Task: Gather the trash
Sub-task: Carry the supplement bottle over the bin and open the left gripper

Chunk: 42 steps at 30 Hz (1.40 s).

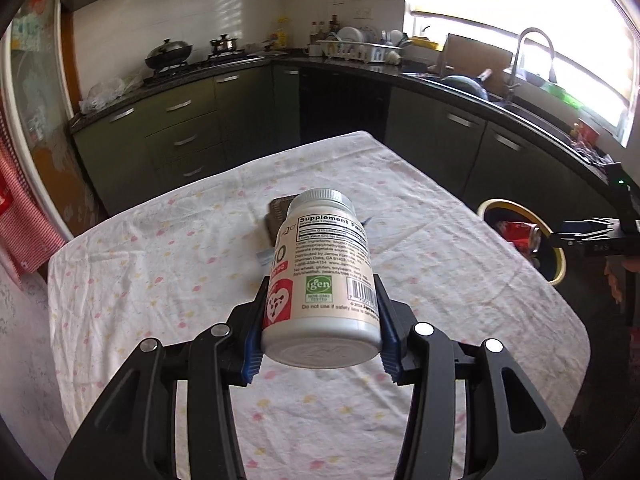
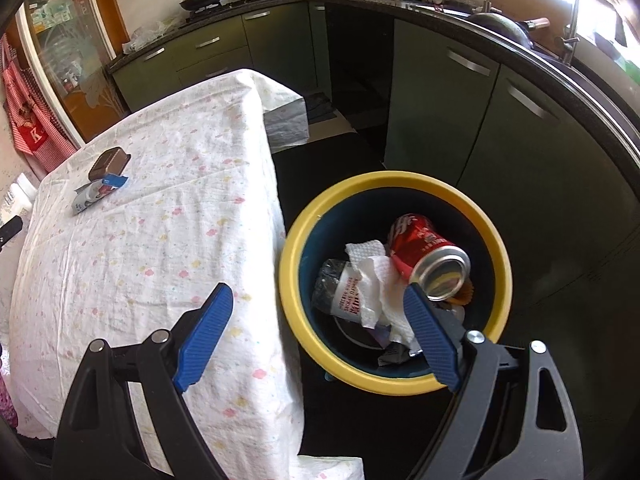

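Observation:
My left gripper point(image 1: 321, 282) is shut on a white supplement bottle point(image 1: 324, 240), held lying along the fingers with its silver cap pointing away, above the cloth-covered table point(image 1: 160, 280). Behind it lies a dark brown box point(image 1: 278, 216). That box point(image 2: 109, 164) and some crumpled wrappers point(image 2: 98, 192) lie on the far left of the table. A yellow-rimmed bin point(image 2: 396, 178) stands on the floor beside the table and holds a red can point(image 2: 424, 252), white paper towel point(image 2: 376, 276) and other trash. My right gripper point(image 2: 318, 292) hangs open, with nothing between its fingers, over the bin's near rim.
Green kitchen cabinets point(image 2: 440, 92) with a dark countertop wrap around the back and right. The sink and tap point(image 1: 532, 60) are under the window, and a dish rack point(image 1: 356, 48) and stove pots stand further back. The floor around the bin is dark. A red checked cloth point(image 2: 32, 120) hangs at the left.

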### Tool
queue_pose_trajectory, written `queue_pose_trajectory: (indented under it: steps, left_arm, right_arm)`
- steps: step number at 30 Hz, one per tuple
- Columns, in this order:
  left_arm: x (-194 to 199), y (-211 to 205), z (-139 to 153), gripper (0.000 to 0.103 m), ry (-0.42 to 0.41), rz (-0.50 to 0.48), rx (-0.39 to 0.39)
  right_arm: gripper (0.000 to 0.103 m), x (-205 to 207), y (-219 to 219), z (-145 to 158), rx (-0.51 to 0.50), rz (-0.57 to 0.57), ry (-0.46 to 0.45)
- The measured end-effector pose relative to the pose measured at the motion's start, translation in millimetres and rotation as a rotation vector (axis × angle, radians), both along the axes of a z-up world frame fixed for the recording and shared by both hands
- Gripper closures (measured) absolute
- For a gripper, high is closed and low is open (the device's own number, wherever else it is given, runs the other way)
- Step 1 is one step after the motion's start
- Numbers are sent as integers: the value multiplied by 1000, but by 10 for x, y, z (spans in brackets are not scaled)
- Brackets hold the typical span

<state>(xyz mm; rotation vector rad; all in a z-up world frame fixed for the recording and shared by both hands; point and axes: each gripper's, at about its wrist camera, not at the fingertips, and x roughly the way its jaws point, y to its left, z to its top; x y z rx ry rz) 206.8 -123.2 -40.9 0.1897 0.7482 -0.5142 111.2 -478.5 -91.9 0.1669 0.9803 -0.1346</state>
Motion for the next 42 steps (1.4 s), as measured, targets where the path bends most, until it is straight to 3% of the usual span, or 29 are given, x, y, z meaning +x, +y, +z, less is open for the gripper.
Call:
queue_pose_trajectory:
  steps: [9, 14, 18, 24, 26, 29, 32, 38, 42]
  left_arm:
    - [-101, -1456, 32, 57, 62, -312, -7]
    - [-68, -2408, -115, 57, 132, -440, 6]
    - [-46, -3102, -336, 57, 165, -495, 42]
    - [86, -3763, -654, 54, 198, -466, 67]
    - [96, -3849, -682, 38, 179, -445, 71]
    - [81, -3812, -629, 30, 178, -444, 44]
    - [49, -3602, -542, 17, 150, -449, 39]
    - [-59, -2914, -400, 11, 132, -425, 8]
    - [-91, -2321, -295, 9, 88, -360, -27]
  right_arm:
    - [21, -399, -642, -83, -3, -137, -20]
    - [21, -626, -987, -223, 33, -194, -14]
    - [20, -782, -1184, -321, 65, -232, -16]
    - [20, -912, -1334, -395, 88, -253, -19]
    - [20, -925, -1370, -414, 93, -256, -19]
    - [20, -914, -1347, -435, 101, -248, -21]
    - [20, -889, -1327, -457, 107, -240, -20]
    - [20, -810, -1234, -468, 107, -225, -8]
    - [20, -696, -1060, -406, 92, -194, -1]
